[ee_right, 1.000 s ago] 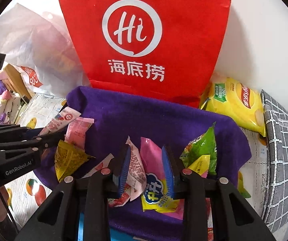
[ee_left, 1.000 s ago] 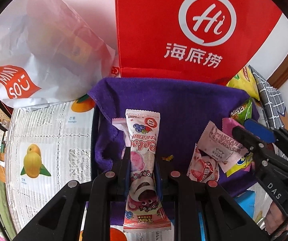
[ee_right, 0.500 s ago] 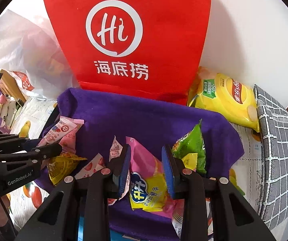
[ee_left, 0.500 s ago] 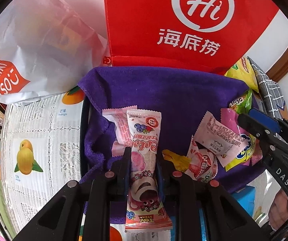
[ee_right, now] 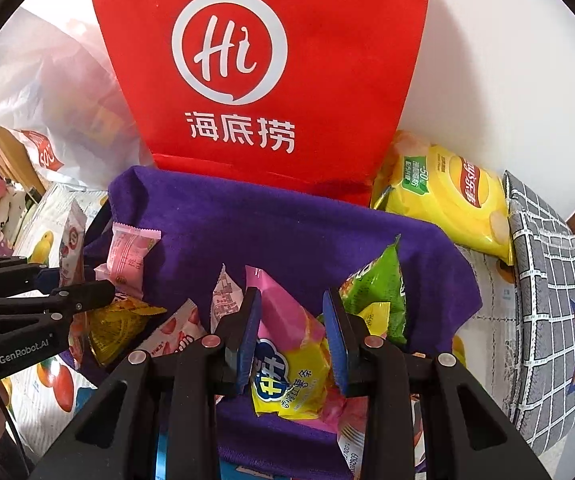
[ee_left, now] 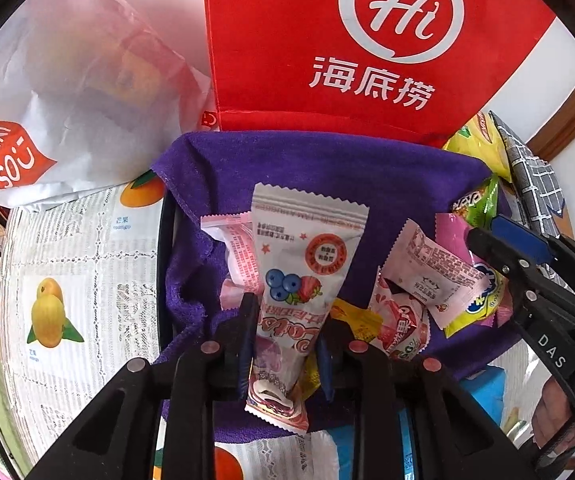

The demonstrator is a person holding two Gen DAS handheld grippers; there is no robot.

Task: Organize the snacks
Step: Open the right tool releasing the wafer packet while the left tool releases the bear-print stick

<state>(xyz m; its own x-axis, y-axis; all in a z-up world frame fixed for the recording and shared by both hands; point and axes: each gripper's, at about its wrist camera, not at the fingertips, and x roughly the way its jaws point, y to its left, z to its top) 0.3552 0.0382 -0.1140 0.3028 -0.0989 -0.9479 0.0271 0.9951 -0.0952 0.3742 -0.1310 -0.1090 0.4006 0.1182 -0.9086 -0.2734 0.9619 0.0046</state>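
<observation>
1. White crinkled plastic shopping bag (ee_left: 67, 92), far left, standing on the fruit-printed paper-covered worktop (ee_left: 79, 264); not part of the handling.
2. Left gripper (ee_left: 285, 338): its fingers (ee_left: 247, 320) are closed to a narrow gap on the long white-and-pink foil snack sachet printed with blueberries and a strawberry (ee_left: 307, 264), pinching it near its lower third. The sachet stands tilted over the purple terry cloth lining a dark-rimmed tray (ee_left: 327, 176). It looks light and limp; its slick film would likely slide in a loose pinch, so a hold across the flat body, clear of the crimped seal, seems soundest.
3. Small pink pillow-shaped wrapped cake (ee_right: 129, 256), lying on the cloth just behind the sachet; probably soft and crushable.
4. Red non-woven tote bag with a white "Hi" roundel (ee_right: 259, 68), upright against the wall behind the tray.
5. Right gripper (ee_right: 293, 334): its fingers (ee_right: 247, 328) stand moderately apart on either side of the pink-and-yellow glossy snack pouch with blue lettering (ee_right: 291, 356). Whether the pads touch it cannot be told. The pouch lies among other packets at the near edge of the cloth. It appears puffed and light; a squeeze at mid-body should give, and hard pressure might burst or crush the contents.
6. Green crisp packet (ee_right: 379, 292), touching the pouch's right side.
7. Large yellow crisp bag (ee_right: 447, 196), beside the tray, against the wall.
</observation>
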